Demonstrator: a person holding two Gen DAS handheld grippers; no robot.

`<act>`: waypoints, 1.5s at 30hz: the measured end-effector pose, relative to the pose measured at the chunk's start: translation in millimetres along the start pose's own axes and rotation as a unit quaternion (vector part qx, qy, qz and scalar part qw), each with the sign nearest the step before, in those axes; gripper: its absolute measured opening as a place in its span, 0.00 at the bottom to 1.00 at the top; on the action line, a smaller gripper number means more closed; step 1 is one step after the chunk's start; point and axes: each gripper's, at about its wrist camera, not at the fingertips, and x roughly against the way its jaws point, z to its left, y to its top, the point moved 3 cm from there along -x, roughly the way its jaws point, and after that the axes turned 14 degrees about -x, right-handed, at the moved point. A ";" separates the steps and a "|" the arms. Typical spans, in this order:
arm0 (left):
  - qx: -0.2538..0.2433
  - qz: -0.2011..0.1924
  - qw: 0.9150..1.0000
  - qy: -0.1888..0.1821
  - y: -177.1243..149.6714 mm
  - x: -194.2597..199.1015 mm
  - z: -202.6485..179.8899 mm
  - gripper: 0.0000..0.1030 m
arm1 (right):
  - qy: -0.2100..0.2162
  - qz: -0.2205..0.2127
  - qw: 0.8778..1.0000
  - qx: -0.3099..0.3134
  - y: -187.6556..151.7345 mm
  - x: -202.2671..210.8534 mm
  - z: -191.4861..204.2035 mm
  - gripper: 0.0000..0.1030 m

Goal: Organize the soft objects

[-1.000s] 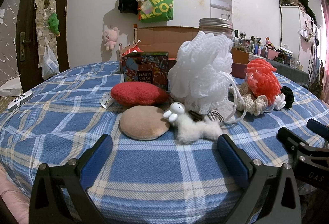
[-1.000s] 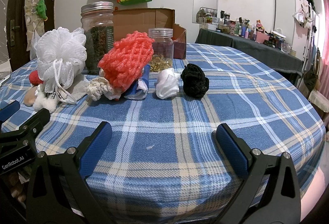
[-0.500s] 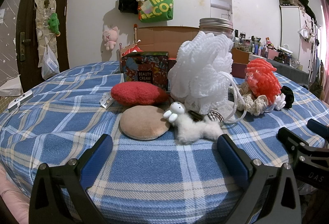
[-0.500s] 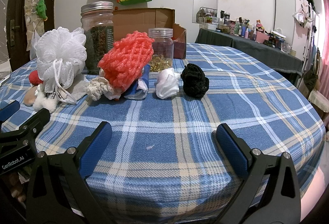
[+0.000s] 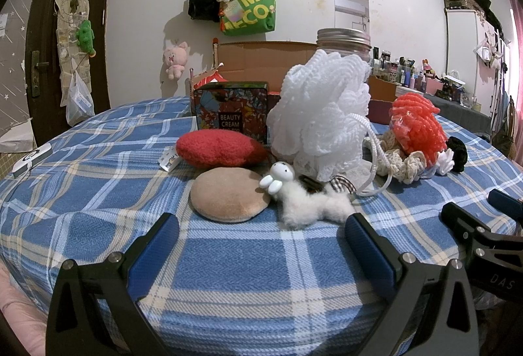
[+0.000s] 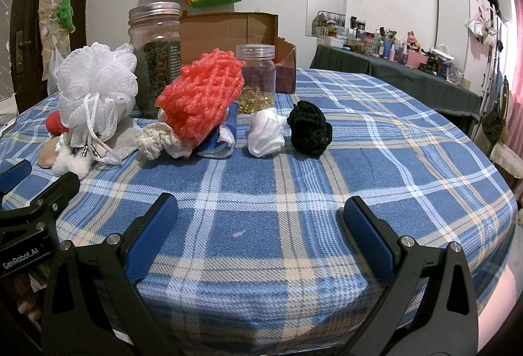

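Soft objects lie in a row on the blue plaid table [image 5: 98, 192]: a red plush pad [image 5: 219, 148], a tan round puff [image 5: 228, 199], a small white plush animal [image 5: 310, 202], a white mesh bath pouf [image 5: 322, 114], a cream crochet piece [image 6: 157, 138], a red foam net [image 6: 202, 99], a white scrunchie [image 6: 264, 137] and a black scrunchie [image 6: 310, 129]. My left gripper [image 5: 260, 233] is open and empty, just short of the puff and plush animal. My right gripper [image 6: 260, 220] is open and empty, over bare cloth in front of the scrunchies.
A Beauty Cream tin [image 5: 230, 111], a tall metal-lidded jar [image 6: 155, 58], a small plastic jar [image 6: 256, 80] and an open cardboard box [image 6: 228, 32] stand behind the soft objects. The table edge curves away at the right [image 6: 483, 179].
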 end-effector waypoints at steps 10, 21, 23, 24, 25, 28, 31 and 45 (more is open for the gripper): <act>0.000 0.001 1.000 -0.001 0.0 0.0 0.1 1.00 | 0.000 0.001 1.000 0.000 -0.2 -0.7 -0.1 1.00; -0.005 -0.031 0.999 -0.031 25.2 9.2 8.4 1.00 | 0.039 0.002 0.999 -0.009 37.8 6.1 0.7 1.00; -0.012 -0.042 0.998 -0.037 35.3 12.3 9.5 1.00 | 0.045 -0.005 0.999 -0.008 38.8 5.6 -0.4 1.00; -0.015 -0.047 0.998 -0.040 40.5 13.7 9.7 1.00 | 0.046 -0.009 0.999 -0.007 44.0 6.0 0.0 1.00; -0.016 -0.051 0.998 -0.043 45.1 14.4 10.6 1.00 | 0.047 -0.012 0.999 -0.005 47.8 6.6 0.1 1.00; -0.020 -0.052 0.997 -0.061 58.3 12.8 12.2 1.00 | 0.059 -0.015 0.998 -0.002 62.0 6.0 2.4 1.00; -0.024 -0.049 0.996 -0.076 70.3 7.3 13.2 1.00 | 0.085 0.002 0.996 0.002 74.4 0.0 4.6 1.00; -0.062 -0.020 0.991 -0.121 90.1 -24.3 3.3 0.83 | 0.188 0.111 0.976 0.014 89.8 -49.7 16.7 0.97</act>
